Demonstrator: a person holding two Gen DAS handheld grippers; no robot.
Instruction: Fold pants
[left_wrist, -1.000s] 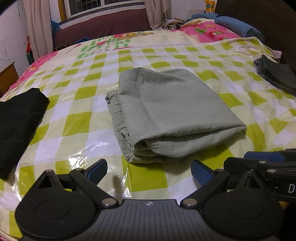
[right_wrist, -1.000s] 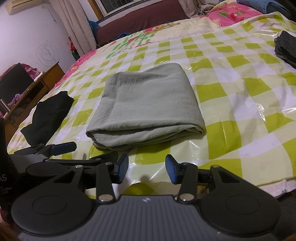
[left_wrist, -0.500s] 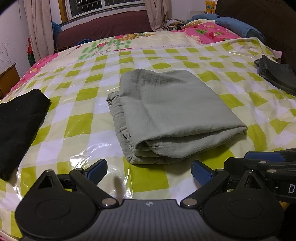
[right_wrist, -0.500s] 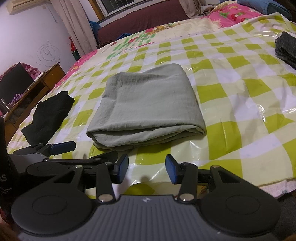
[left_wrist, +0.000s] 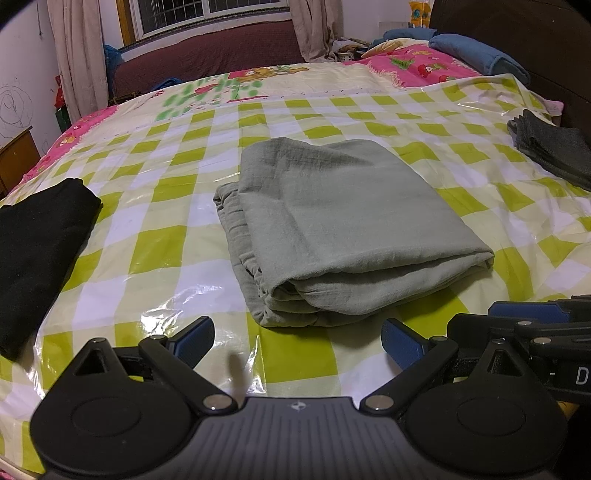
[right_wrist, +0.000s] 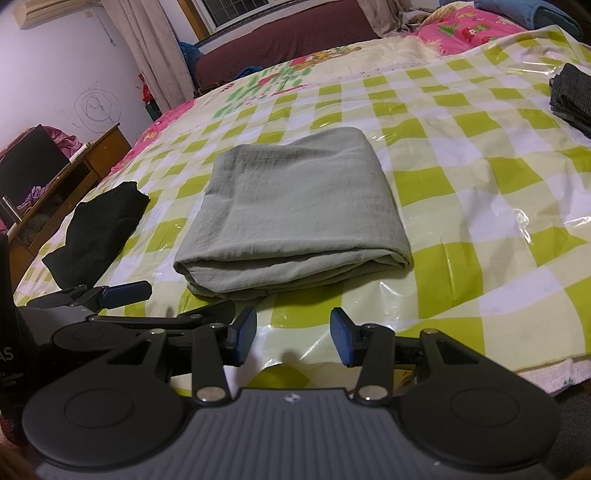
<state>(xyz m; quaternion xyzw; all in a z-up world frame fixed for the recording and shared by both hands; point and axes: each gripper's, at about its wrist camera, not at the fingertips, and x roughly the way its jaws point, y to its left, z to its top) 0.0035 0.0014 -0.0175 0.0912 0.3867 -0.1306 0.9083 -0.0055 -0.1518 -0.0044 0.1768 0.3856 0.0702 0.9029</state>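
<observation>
The grey-green pants (left_wrist: 343, 221) lie folded into a neat rectangle on the green-and-white checked plastic sheet (left_wrist: 159, 251) over the bed; they also show in the right wrist view (right_wrist: 295, 218). My left gripper (left_wrist: 297, 341) is open and empty, hovering just short of the fold's near edge. My right gripper (right_wrist: 293, 334) is open and empty, also just short of the near edge. The right gripper shows at the lower right of the left wrist view (left_wrist: 532, 321), and the left gripper at the lower left of the right wrist view (right_wrist: 122, 291).
A folded black garment (left_wrist: 40, 243) lies at the left, also in the right wrist view (right_wrist: 99, 232). A dark grey folded pile (left_wrist: 554, 151) lies at the far right. Blue bedding (left_wrist: 476, 55) and a pink sheet are behind. A wooden cabinet (right_wrist: 62, 184) stands left of the bed.
Both grippers have drawn back slightly from the folded pants; both stay open and empty. The pants have not moved.
</observation>
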